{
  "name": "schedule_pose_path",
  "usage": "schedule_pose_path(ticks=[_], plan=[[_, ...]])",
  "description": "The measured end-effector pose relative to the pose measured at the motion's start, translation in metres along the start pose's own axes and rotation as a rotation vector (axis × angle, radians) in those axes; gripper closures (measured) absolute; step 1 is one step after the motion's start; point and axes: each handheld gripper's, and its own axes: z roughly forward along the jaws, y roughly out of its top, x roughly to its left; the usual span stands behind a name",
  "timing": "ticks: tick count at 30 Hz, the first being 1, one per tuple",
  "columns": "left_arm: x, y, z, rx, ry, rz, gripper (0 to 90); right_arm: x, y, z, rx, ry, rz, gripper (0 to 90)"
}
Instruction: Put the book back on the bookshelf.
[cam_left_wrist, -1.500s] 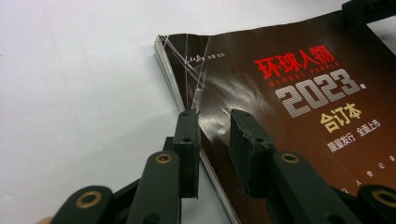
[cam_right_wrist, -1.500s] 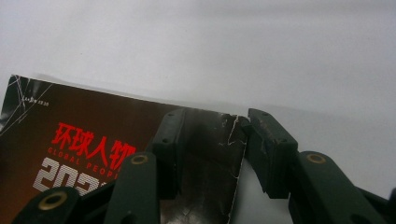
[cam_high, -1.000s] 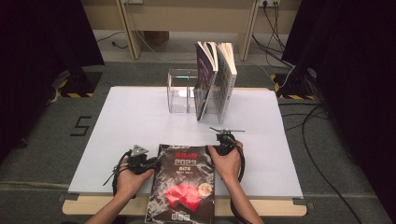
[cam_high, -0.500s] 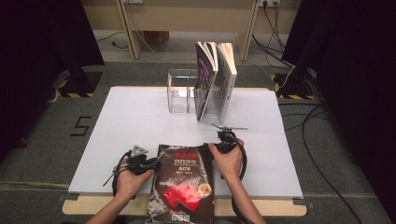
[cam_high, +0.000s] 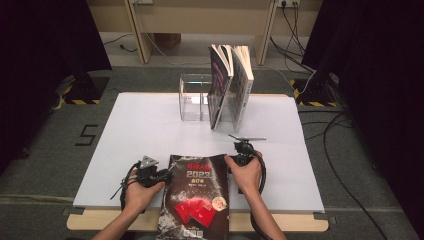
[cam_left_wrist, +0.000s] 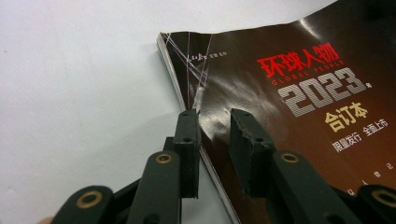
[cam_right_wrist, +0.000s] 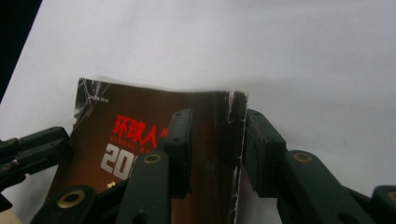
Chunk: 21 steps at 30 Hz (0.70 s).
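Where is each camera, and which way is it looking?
High view: up above the person's side, looking forward and down at the table; both hands, left gripper and right gripper show.
Left gripper view: on the left gripper, looking along its fingers at the magazine's edge.
Right gripper view: on the right gripper, its fingers either side of the magazine's other edge.
All three share the magazine.

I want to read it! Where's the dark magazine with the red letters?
In the high view the magazine lies at the table's near edge, overhanging it, between the left tool and right tool.
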Motion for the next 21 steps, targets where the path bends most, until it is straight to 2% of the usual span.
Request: schedule_pose_path(ticks=[3, 7, 14, 21], plan=[[0.0, 0.0, 0.0, -0.002, 0.002, 0.004, 72.1, -0.002, -0.003, 0.002, 0.024, 0.004, 0.012, 67.2], [-0.001, 0.0, 0.0, -0.003, 0.003, 0.006, 72.1, 0.001, -0.003, 0.001, 0.029, 0.005, -0.01, 70.5], [-0.001, -0.001, 0.0, -0.005, 0.003, 0.006, 71.9, 0.009, 0.002, -0.008, 0.051, 0.029, -0.062, 84.0], [0.002, 0.0, -0.002, 0.001, -0.016, -0.002, 71.4, 0.015, 0.003, -0.014, 0.044, 0.041, -0.074, 87.2]])
